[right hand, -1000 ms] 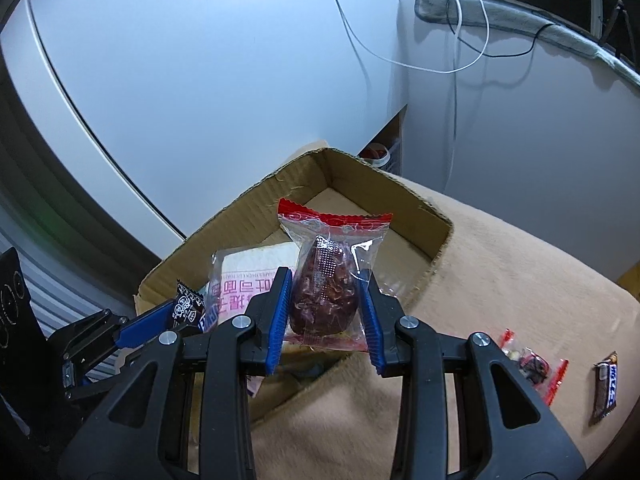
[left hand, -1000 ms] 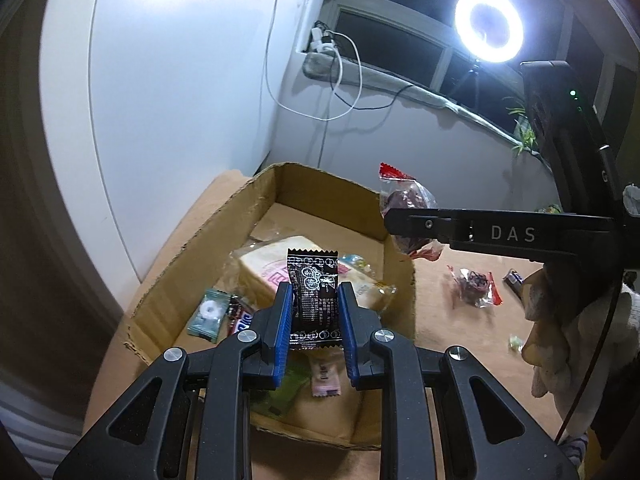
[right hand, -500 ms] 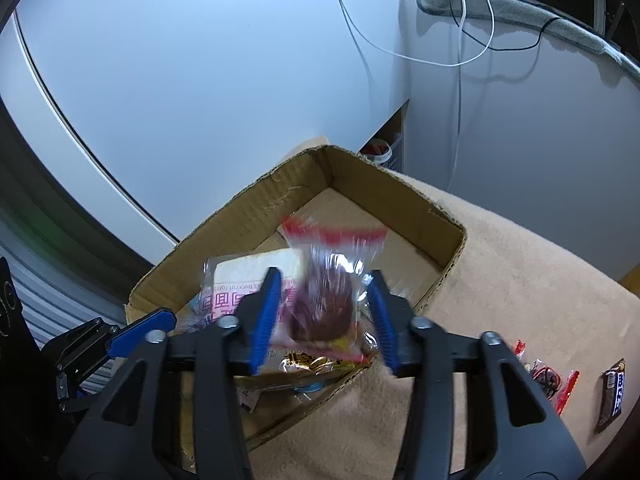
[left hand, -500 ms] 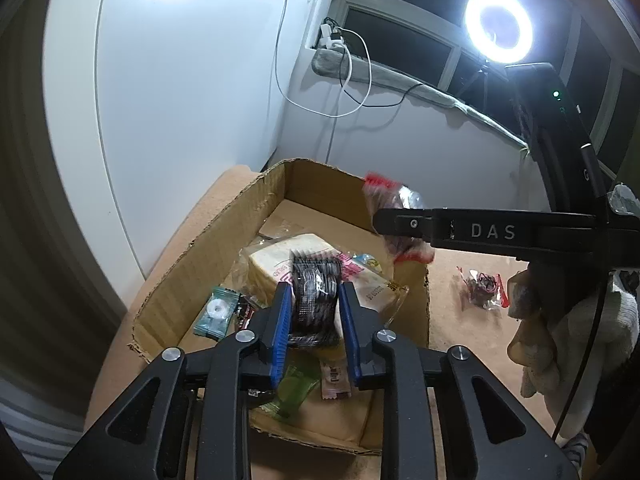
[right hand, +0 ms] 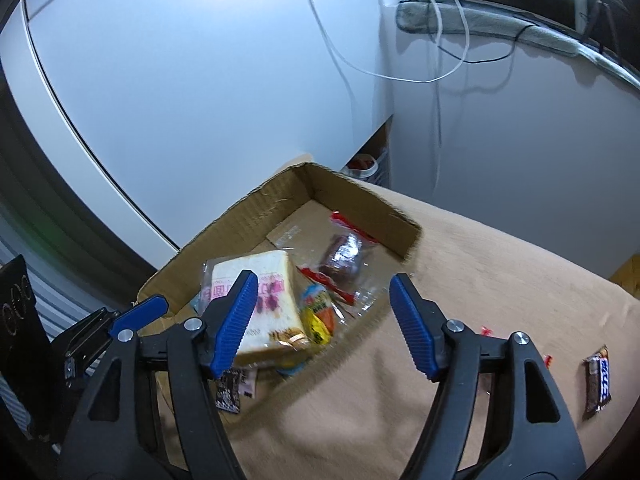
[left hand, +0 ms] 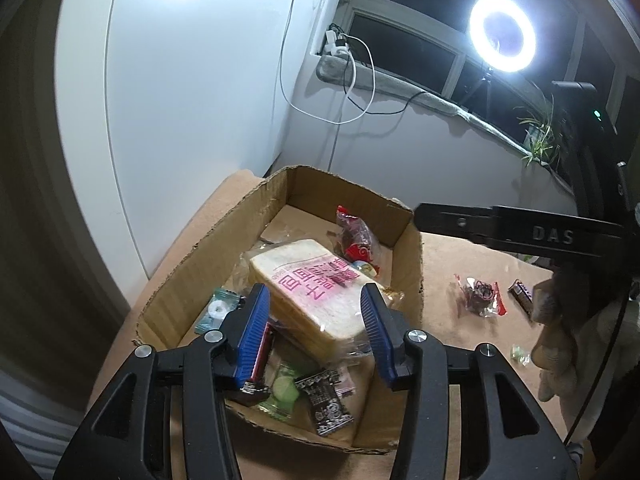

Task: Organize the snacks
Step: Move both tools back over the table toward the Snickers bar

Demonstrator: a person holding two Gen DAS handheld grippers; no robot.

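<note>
A cardboard box (left hand: pixel 208 248) (right hand: pixel 248 216) holds a wrapped bread pack (left hand: pixel 308 284) (right hand: pixel 260 292), a red-topped dark snack bag (left hand: pixel 354 234) (right hand: pixel 344 252), a black patterned packet (left hand: pixel 326 404) (right hand: pixel 228 394), green candies and other small packets. My left gripper (left hand: pixel 316 332) is open and empty above the box's near end. My right gripper (right hand: pixel 324 320) is open and empty above the box's right rim.
On the tan cloth right of the box lie a clear red-edged snack bag (left hand: pixel 478 294), a brown chocolate bar (left hand: pixel 520 296) (right hand: pixel 598 376) and a small green candy (left hand: pixel 520 354). A white wall, cables and a ring light (left hand: pixel 502 38) stand behind.
Both grippers have opened. The black packet dropped from the left gripper into the box's near end. The red-topped snack bag dropped from the right gripper into the box's far part.
</note>
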